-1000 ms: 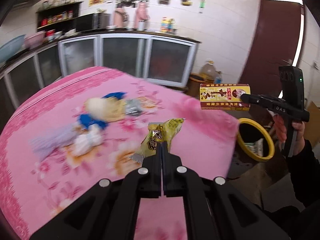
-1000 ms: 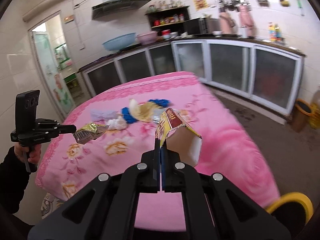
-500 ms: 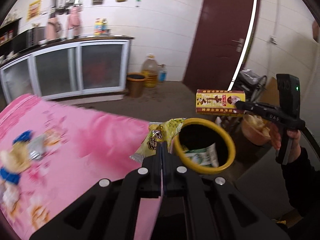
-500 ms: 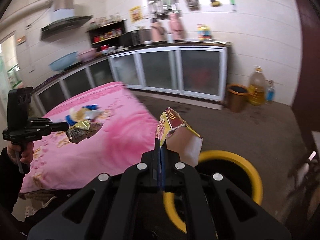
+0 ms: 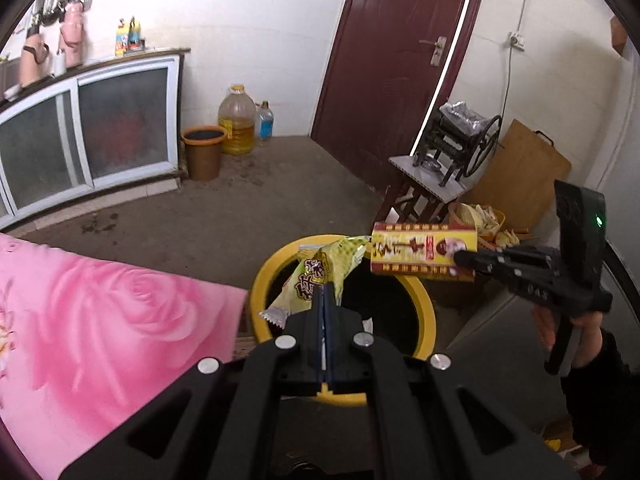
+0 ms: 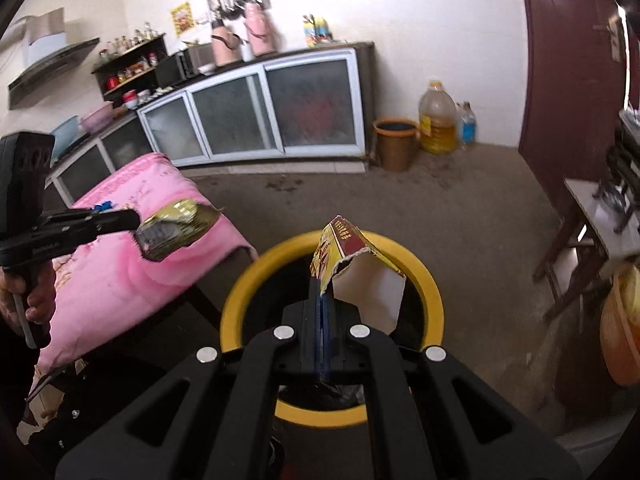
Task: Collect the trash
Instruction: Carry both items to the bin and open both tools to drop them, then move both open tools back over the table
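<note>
My left gripper [image 5: 327,292] is shut on a crinkled yellow-green snack wrapper [image 5: 320,272], held over the yellow-rimmed black trash bin [image 5: 420,304] on the floor. My right gripper [image 6: 322,294] is shut on a torn red-and-yellow carton [image 6: 352,256], also above the trash bin [image 6: 240,300]. In the left wrist view the carton [image 5: 424,251] hangs at the bin's far right rim, pinched by the right gripper [image 5: 460,258]. In the right wrist view the left gripper [image 6: 136,219] holds the snack wrapper [image 6: 176,228] out to the left, in front of the pink-clothed table [image 6: 132,248].
The pink table [image 5: 100,320] edge stands just left of the bin. An orange bucket [image 5: 203,152] and oil bottles [image 5: 237,120] stand by the cabinets. A stool [image 5: 428,188] with a hand-crank machine, a wooden board and a basket of scraps [image 5: 480,216] crowd the right.
Both grippers have swung from over the pink table to above the yellow-rimmed bin, each still holding its piece of trash. The bin now lies directly below both.
</note>
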Motion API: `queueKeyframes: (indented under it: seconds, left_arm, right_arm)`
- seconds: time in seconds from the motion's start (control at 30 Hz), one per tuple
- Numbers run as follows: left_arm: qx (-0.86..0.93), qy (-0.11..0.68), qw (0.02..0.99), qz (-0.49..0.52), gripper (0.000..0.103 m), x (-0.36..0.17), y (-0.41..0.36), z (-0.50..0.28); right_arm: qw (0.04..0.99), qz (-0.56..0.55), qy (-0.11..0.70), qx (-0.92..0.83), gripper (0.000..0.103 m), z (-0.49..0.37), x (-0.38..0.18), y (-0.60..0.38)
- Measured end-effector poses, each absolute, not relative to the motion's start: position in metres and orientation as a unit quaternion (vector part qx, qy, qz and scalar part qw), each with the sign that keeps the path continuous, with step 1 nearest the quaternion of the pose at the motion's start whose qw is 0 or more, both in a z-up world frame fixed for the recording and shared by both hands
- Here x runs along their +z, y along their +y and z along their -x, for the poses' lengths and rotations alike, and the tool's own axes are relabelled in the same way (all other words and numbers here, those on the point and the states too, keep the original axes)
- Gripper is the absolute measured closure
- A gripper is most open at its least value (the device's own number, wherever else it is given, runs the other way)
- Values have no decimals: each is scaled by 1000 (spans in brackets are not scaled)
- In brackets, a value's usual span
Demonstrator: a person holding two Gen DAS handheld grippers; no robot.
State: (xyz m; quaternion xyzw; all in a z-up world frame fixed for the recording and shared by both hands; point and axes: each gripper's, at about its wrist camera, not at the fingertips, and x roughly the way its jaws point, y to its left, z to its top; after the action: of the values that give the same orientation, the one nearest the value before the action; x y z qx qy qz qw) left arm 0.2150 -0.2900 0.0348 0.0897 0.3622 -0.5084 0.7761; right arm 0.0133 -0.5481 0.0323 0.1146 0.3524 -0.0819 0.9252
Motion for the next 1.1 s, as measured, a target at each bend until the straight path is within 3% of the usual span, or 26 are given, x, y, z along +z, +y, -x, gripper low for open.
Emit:
queueKeyframes:
  seconds: [0.37,0.4,0.47,0.5,0.53,0.57,0.6,0.63,0.87,1.1]
  left_arm:
    - [-506,406,757,-79,101,-3,-357,-237]
    - [-505,409,756,-73,94,-4,-358,-239]
    - [-499,408,761,-70,68,-5,-358,-242]
    - [-489,403,771,-65,40,-4,-356,-243]
    - [-485,399,776,-58,19,-3,-355,-244]
    - [-480,394,782,-46,14,-1,-351,-244]
    - [-479,391,785,-33,12,2,-346,-245]
    - [-476,389,788,-24,8,5,-341,-247]
    - [-431,358,828,21,8,32,-287,-252]
    - [-339,299,892,-9,8,63,-190,-245]
  right_arm:
    - [904,-129,397,-94,102,-24,0,-563]
    - [902,-126,401,-98,102,-24,-2,-564]
    - [899,-118,406,-113,100,-24,-4,-566]
    - [897,-118,410,-116,96,-24,-5,-567]
    - [896,-120,411,-119,77,-24,-6,-568]
    - [897,-125,405,-126,60,-20,-6,-571]
    - [901,-134,391,-131,26,-15,-4,-574]
    - [903,-141,383,-132,23,-12,-3,-577]
    - [912,-143,362,-129,23,-3,17,-571]
    - [937,-108,313,-110,19,-9,47,-534]
